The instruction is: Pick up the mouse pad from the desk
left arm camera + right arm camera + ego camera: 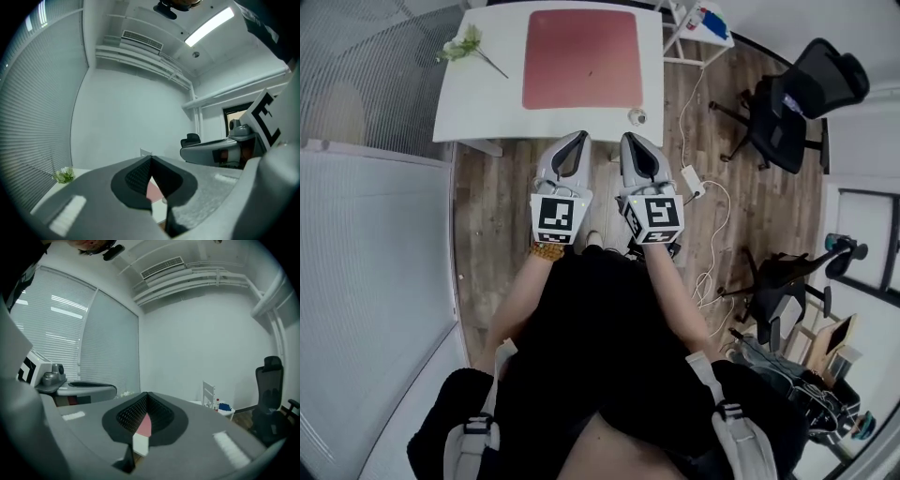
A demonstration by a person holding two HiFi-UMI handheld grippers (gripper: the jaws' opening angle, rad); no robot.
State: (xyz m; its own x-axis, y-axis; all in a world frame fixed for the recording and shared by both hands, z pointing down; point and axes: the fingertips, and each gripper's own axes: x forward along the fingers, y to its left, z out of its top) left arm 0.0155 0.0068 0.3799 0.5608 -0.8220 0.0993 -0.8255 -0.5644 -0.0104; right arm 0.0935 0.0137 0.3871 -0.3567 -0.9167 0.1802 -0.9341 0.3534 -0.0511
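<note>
Okay, approach step: my left gripper (578,137) and right gripper (629,138) closed, empty, short of desk (478,103); next I open at pad (581,58) edge.

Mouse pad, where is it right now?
Head view, top centre: the mouse pad lies flat on the white desk, right of the flower sprig.

Open desk (478,103) left of the mouse pad (581,58), just a flower sprig (467,45) at that edge. Small round thing (637,116) sits just beside the pad's near-right corner.
</note>
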